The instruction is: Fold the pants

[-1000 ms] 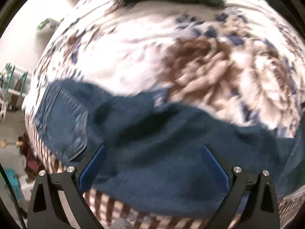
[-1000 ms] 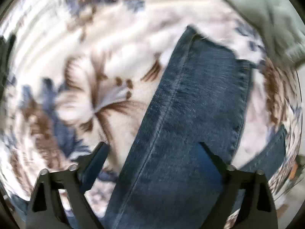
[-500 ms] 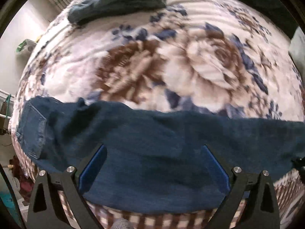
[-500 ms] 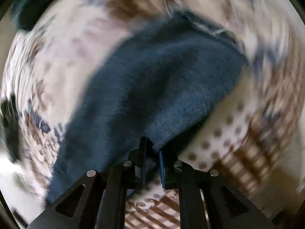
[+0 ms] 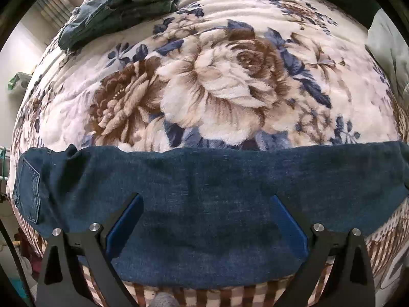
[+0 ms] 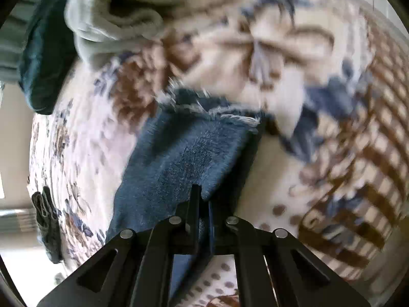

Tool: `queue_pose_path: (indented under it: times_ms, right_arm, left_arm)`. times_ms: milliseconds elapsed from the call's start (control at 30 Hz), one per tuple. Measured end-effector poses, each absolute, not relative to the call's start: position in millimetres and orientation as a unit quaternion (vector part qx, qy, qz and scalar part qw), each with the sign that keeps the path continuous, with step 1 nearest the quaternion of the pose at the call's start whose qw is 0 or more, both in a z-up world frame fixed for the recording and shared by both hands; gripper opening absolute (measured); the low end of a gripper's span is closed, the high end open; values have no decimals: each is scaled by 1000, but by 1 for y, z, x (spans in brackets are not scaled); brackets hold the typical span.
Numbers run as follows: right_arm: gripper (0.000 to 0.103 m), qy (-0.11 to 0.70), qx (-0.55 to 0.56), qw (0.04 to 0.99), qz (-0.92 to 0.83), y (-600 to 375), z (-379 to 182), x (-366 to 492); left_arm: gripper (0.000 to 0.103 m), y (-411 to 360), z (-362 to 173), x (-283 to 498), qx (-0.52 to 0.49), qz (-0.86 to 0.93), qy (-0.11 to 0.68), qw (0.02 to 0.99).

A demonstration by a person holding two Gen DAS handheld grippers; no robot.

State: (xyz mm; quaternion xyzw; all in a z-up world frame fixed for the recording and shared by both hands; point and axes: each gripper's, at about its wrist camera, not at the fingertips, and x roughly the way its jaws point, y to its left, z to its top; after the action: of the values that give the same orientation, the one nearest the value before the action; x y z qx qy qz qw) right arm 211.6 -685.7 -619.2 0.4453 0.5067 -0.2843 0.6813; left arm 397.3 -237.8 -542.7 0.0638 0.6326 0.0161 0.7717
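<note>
The jeans are being laid lengthwise across the near edge of the floral blanket, pocket end at the left. The frayed cuff end is being pinched by the right gripper, its fingers clamped together on denim. The left gripper is being held spread apart above the middle. A lengthwise fold seems underway; next, the cuff is probably to be carried toward the waistband. No containers are being shown.

The bed is viewed from behind the left claw, facing forward and down across the pants. From behind the right claw, the pants' frayed hem is seen close up. Pants and bed are shared.
</note>
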Motion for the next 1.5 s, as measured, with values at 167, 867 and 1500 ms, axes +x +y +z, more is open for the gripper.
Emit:
queue_pose_path:
  times_ms: [167,867,1500]
  right_arm:
    - [7,559,413,658,-289,-691,-648,220]
    - [61,691,262,662,-128,-308,-583,260]
    - [77,740,187,631,-135,-208,-630,326]
  left_arm:
    - [101,-219,-541,396,65,32,624,778]
    - [101,228,-502,407,-145,199,635,732]
    - [22,268,-582,427,-195,47,654,730]
